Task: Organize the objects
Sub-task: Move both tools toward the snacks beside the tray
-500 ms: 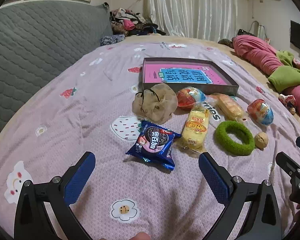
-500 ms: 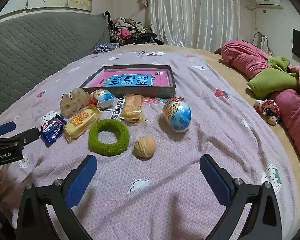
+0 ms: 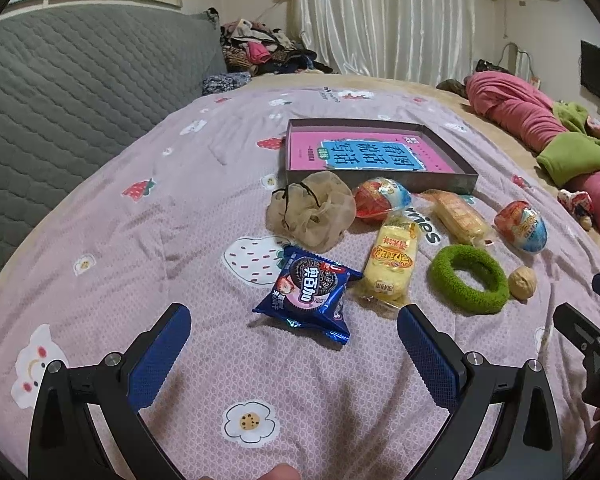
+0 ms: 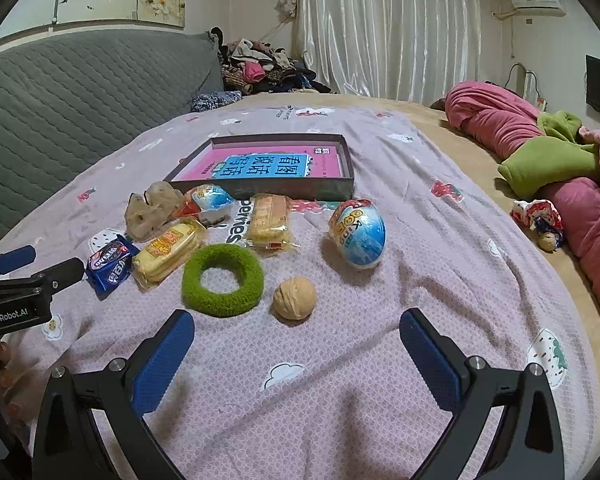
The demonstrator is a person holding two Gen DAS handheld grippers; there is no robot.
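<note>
Blue crinkly Oreo packet (image 3: 309,295) ahead of wide, empty left tool (image 3: 294,344): light, slippery, crushable; best pinched across sealed edges. Right tool (image 4: 296,346) likewise wide, empty.

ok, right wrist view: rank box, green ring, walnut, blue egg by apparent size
1. box
2. green ring
3. blue egg, close to the ring and farther from the camera, so that order is unsure
4. walnut
</note>
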